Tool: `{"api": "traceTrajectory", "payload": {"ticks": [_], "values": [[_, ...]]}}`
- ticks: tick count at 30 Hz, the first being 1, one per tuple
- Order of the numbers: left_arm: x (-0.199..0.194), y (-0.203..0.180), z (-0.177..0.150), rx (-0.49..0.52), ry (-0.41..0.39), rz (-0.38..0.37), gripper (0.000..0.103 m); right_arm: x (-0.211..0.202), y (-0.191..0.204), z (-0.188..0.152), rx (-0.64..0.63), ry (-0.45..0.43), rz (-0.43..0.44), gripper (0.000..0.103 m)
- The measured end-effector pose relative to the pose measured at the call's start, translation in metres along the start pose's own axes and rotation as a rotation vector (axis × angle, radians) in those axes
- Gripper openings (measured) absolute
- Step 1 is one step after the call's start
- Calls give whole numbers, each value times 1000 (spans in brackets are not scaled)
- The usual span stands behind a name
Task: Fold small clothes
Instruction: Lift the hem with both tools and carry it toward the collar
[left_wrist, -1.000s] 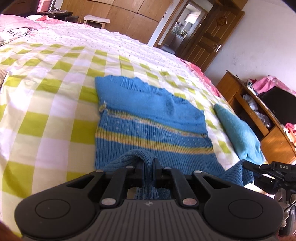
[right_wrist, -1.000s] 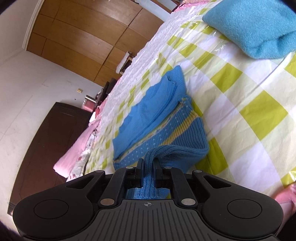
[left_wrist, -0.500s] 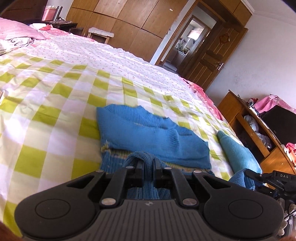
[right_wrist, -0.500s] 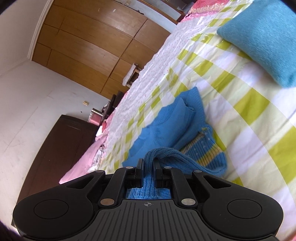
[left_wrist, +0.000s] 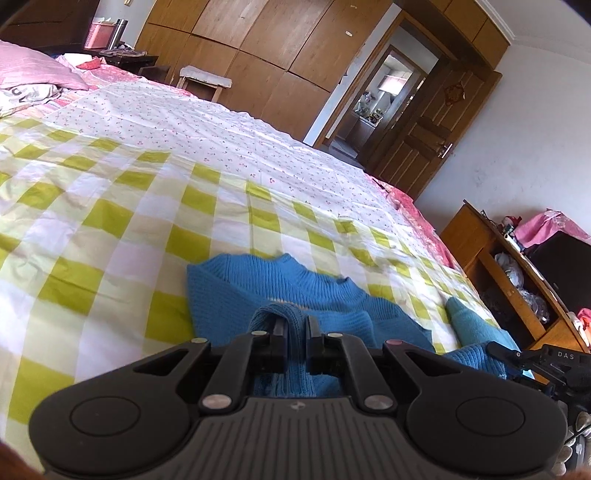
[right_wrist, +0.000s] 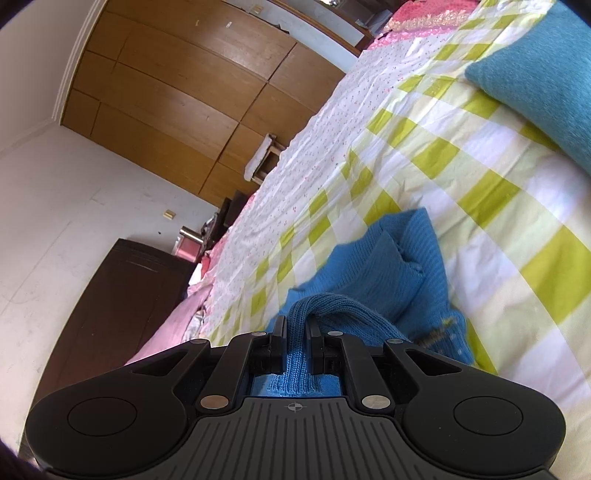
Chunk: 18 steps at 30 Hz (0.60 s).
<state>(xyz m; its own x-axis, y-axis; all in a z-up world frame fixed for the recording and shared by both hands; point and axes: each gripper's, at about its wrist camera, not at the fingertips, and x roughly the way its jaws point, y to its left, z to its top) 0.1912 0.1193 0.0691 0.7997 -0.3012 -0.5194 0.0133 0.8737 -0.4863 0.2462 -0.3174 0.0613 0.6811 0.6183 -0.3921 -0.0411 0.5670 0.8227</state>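
Observation:
A small blue knitted sweater (left_wrist: 258, 288) lies on the green-and-white checked bedcover (left_wrist: 122, 229), its sleeves folded across the chest. My left gripper (left_wrist: 295, 325) is shut on the ribbed bottom hem, which bunches up between its fingers. My right gripper (right_wrist: 297, 325) is shut on the other end of the same hem, and the sweater (right_wrist: 391, 266) lies just ahead of it. Both hold the hem lifted over the sweater's upper half, hiding the striped band. The right gripper's body (left_wrist: 535, 360) shows at the right edge of the left wrist view.
A teal folded garment (right_wrist: 535, 74) lies on the bed to the right of the sweater, also seen as a teal bundle (left_wrist: 469, 321). Pink pillows (left_wrist: 33, 70) sit at the far left. A wooden shelf unit (left_wrist: 491, 258) stands beside the bed, wardrobe (left_wrist: 258, 48) behind.
Both grippers have carried the hem forward over the sweater toward its neckline. The yellow-striped lower part, visible a second ago, is now covered by the folded-over hem.

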Motion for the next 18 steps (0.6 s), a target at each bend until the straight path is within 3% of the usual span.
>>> {"api": "traceTrajectory", "payload": {"ticks": [10, 18], "values": [[30, -2, 21, 32, -5, 16, 14, 35, -1, 28, 3, -37, -27, 10], [59, 8, 25, -1, 16, 40, 14, 60, -14, 42, 39, -41, -62, 10]]}}
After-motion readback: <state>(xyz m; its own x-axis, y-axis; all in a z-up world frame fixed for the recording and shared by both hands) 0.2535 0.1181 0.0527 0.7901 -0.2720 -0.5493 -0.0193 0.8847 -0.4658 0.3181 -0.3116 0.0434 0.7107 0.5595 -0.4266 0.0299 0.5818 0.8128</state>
